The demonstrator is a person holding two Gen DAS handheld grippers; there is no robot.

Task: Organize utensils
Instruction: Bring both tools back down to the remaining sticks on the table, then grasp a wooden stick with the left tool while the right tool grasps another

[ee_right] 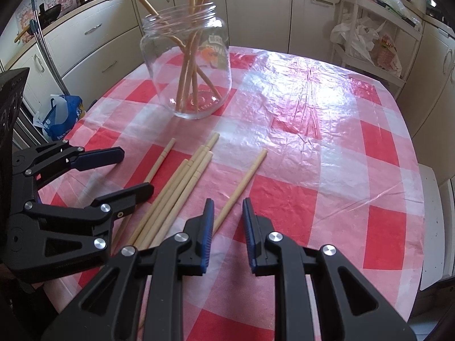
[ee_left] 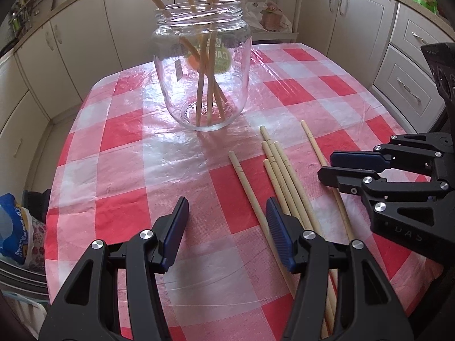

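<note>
Chopsticks [ee_right: 182, 187] of pale bamboo lie loose on the red-checked table [ee_right: 327, 170], others already in the clear glass jar [ee_right: 187, 65]. Both claws, left [ee_left: 227, 227] and right [ee_right: 226, 230], hover empty, parted; best pinch one stick mid-length.

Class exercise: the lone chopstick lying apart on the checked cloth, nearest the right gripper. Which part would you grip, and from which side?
Grip the lone chopstick mid-shaft, coming down from above with the right gripper, jaws across its length. It lies flat on the tablecloth, clear of the chopstick bundle, so both sides look free; probably the easiest pick for the glass jar.
</note>
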